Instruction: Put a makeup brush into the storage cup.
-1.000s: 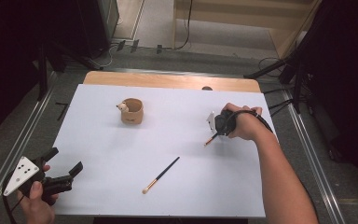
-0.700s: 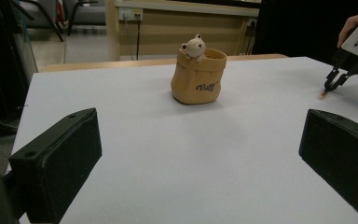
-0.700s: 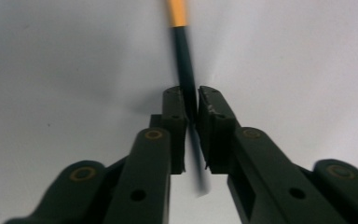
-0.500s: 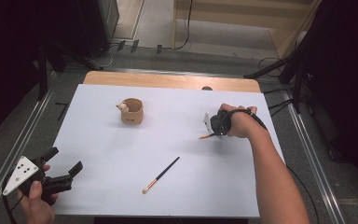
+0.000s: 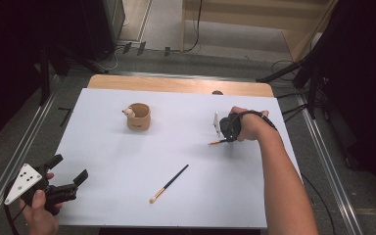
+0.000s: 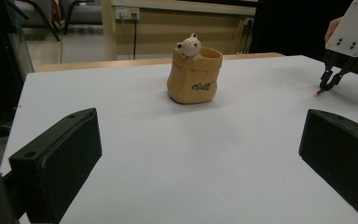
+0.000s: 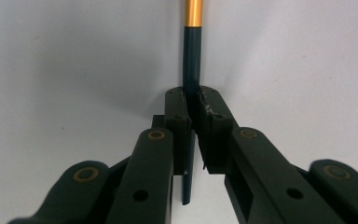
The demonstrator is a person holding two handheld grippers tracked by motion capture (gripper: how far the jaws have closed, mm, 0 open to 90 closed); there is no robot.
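My right gripper [image 7: 192,100] is shut on the dark handle of a thin brush [image 7: 192,51] with a gold ferrule, and the handle runs between the pads. In the high view this gripper [image 5: 223,137] sits at the right of the white sheet, with the brush's orange end [image 5: 214,143] poking out to its left, low over the sheet. A second brush [image 5: 169,183] lies loose at centre front. A tan cup with a bear figure [image 5: 138,116] stands upright at the back left. My left gripper [image 5: 72,168] rests open at the front left corner, holding nothing, and points toward the cup [image 6: 195,77].
The white sheet [image 5: 127,161] covers most of a wooden table whose bare strip [image 5: 176,84] shows at the back. Metal rails run along both sides. In the left gripper view the right gripper [image 6: 331,81] stands far right, beyond the cup.
My right hand has shifted slightly left and toward the back, and the brush's end has moved with it. The left gripper, the loose brush and the cup have stayed put.
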